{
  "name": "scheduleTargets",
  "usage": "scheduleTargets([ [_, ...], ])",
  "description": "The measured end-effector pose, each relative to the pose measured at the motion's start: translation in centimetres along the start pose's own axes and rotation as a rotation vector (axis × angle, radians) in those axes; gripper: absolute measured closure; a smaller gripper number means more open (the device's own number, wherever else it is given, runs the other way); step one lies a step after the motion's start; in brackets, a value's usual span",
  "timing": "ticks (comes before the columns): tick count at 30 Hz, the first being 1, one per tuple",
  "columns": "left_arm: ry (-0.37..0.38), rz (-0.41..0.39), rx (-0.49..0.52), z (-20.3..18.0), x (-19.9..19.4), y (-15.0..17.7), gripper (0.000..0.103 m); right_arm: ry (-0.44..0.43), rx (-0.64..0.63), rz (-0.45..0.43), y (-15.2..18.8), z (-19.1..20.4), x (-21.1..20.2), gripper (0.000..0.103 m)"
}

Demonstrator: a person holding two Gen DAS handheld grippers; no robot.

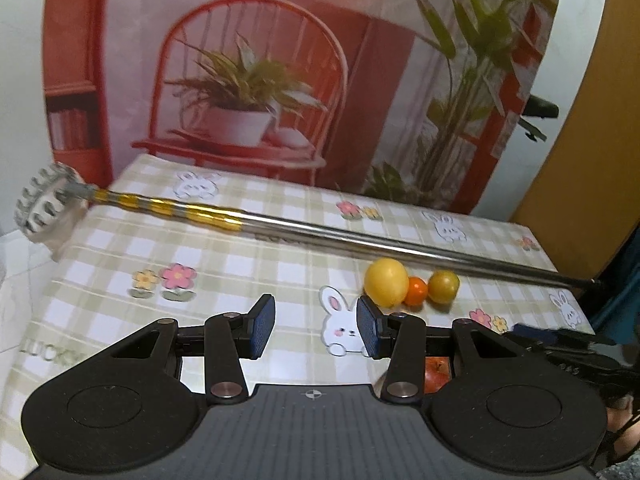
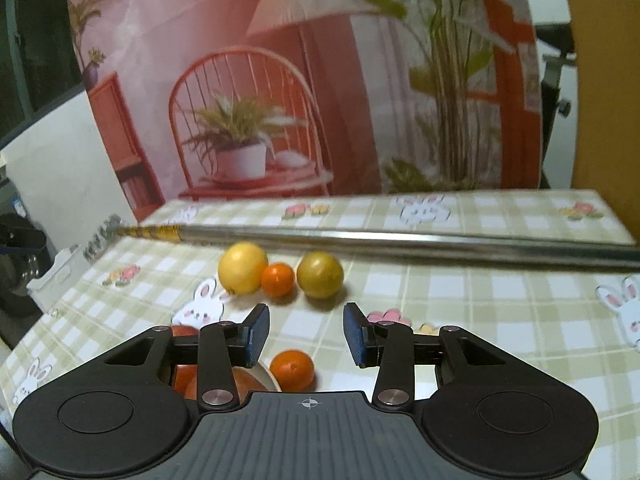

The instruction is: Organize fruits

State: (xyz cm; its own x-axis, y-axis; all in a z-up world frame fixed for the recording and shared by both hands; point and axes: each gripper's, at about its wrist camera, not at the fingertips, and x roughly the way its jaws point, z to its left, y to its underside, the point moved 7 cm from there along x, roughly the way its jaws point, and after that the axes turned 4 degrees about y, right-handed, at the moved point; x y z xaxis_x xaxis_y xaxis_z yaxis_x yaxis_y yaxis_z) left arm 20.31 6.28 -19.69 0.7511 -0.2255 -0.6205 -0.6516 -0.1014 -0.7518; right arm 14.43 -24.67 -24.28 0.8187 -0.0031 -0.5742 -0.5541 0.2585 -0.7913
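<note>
Nearest the right wrist camera, the right gripper [image 2: 306,334] is held with its blue-padded jaws apart and nothing between them. Just below the gap a small round orange fruit [image 2: 291,369] lies beside the pale rim of a bowl [image 2: 269,376] holding red fruit. Beyond the bowl, a large yellow fruit [image 2: 243,267], a small orange one [image 2: 278,279] and a dull yellow-green one [image 2: 320,275] sit in a row. The left gripper [image 1: 316,326] is likewise spread and empty. The nearest orange fruit is best centred between the pads before closing, since round fruit is likely to roll.
</note>
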Motion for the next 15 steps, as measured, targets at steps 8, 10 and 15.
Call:
scheduleTargets([
  [8, 0.065, 0.038, 0.036, -1.4, 4.0, 0.7, 0.056, -0.061, 0.113, 0.15, 1.6, -0.6, 4.3, 0.064],
  [10, 0.074, 0.052, 0.04, -1.4, 4.7, 1.0, 0.056, -0.057, 0.146, 0.179, 1.8, -0.8, 5.1, 0.064],
  [15, 0.079, 0.078, 0.044, -0.9, 5.4, 1.5, 0.056, -0.074, 0.221, 0.236, 2.5, -1.2, 6.2, 0.064],
])
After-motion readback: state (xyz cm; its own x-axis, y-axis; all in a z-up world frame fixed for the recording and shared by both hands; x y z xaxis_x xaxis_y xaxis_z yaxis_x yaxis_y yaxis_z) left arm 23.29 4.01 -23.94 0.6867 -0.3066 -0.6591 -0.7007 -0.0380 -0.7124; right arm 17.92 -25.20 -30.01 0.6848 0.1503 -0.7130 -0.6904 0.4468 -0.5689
